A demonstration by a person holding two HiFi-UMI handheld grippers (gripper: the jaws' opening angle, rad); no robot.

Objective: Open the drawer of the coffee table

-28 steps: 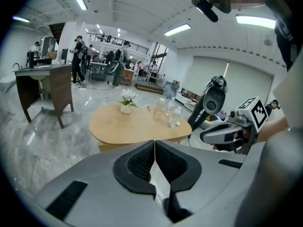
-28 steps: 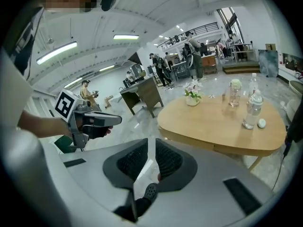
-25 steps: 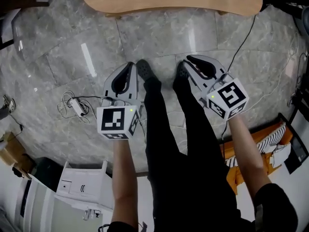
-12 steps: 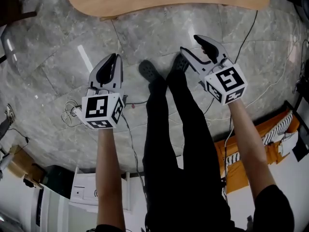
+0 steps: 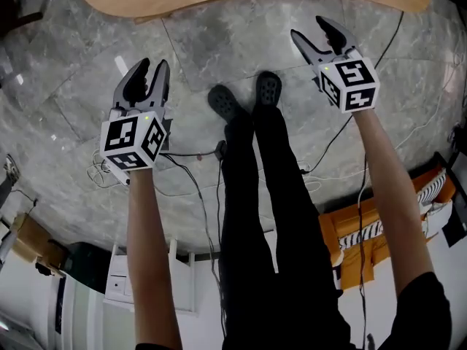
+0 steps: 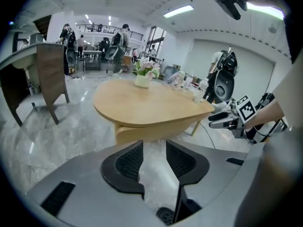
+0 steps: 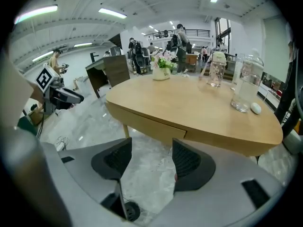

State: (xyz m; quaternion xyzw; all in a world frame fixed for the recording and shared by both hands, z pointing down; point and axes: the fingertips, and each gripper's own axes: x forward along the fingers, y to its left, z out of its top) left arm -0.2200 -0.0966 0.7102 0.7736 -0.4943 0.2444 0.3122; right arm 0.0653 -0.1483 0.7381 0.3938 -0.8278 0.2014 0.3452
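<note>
**Drawer shut, 2 empty grippers on approach**

The left hand-held gripper [image 5: 151, 70] is released: its jaws have just been opening, are now part-open, and only the floor [image 5: 219, 57] is seen between them. The right hand-held gripper [image 7: 151, 148] is released wider, its jaws also just opened, and nothing is held.

The drawer [image 7: 151, 122] is set flush in the edge of the wooden counter [image 7: 199, 108]. It is closed, ahead of the right jaws and well apart from them.

No handle is visible, so the lower lip of the drawer front is judged to be the grip point. It should be approached level, clamped squarely and pulled straight out. The pull should be kept smooth, since bottles [image 7: 246, 84] and a flower vase [image 7: 161, 72] stand on top.

No brand or text can be read. Only square markers are seen on the cubes [image 5: 131, 138].
</note>
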